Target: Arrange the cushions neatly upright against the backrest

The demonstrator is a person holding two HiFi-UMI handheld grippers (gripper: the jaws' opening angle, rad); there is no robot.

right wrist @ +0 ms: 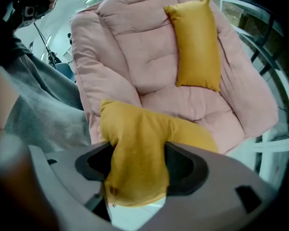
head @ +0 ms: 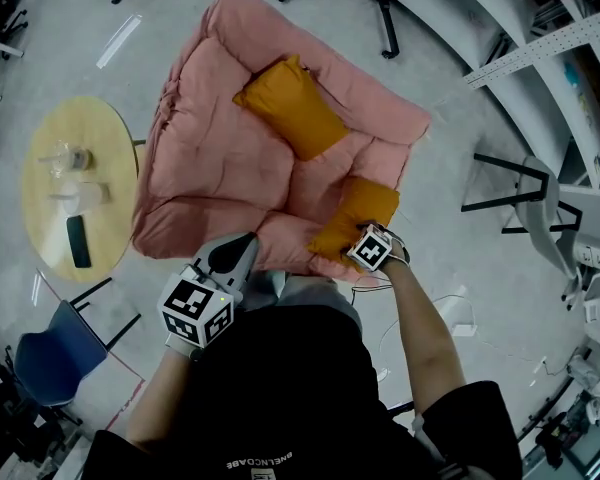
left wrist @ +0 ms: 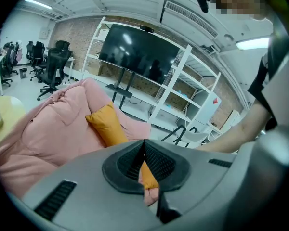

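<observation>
The pink armchair is seen filling the middle of the floor, its padded backrest at the far side and its front lip just below the person. A round table is set well apart on the left and is not involved.

One orange cushion is already propped on end against the backrest, a little tilted, so that half of the job can be judged roughly done, with only a straightening perhaps needed.

The second cushion is found low down at the chair's front right corner, slumped over the lip, well apart from the backrest. That is why the reach is made there: the right gripper is pointed steeply down onto it, and the cushion's near end is pinched between the two pads, the fabric bunched narrow where it is clamped. An end grip like this is probably chosen so the cushion can be lifted and swung back to stand beside the first one.

The left gripper is held off the front lip, jaws clenched together on nothing, apparently parked out of the way.
</observation>
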